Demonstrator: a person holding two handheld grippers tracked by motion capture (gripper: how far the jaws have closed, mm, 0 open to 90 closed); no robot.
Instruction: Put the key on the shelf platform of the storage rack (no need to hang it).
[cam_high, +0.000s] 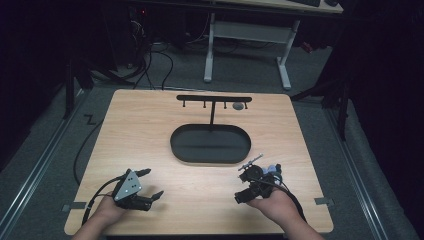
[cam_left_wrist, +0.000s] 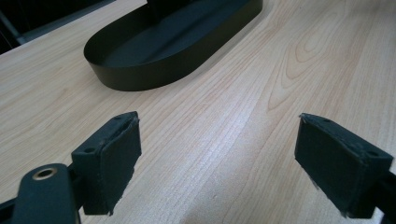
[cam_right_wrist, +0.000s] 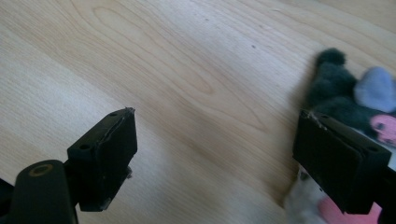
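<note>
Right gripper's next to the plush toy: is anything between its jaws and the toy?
Nothing visible. The right gripper is open, bare wood between its jaws. The plush toy lies just past and behind the jaw on the right of the right gripper view, outside the gap rather than in it.

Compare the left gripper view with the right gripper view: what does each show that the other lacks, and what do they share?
Left gripper view alone: the black oval tray ahead of the open left gripper, with the foot of a dark post rising from it.

Right gripper view alone: a plush toy, dark with grey-blue and pink parts, beside one jaw of the open right gripper.

Both: two black jaws set wide apart over the bare wooden table.
</note>
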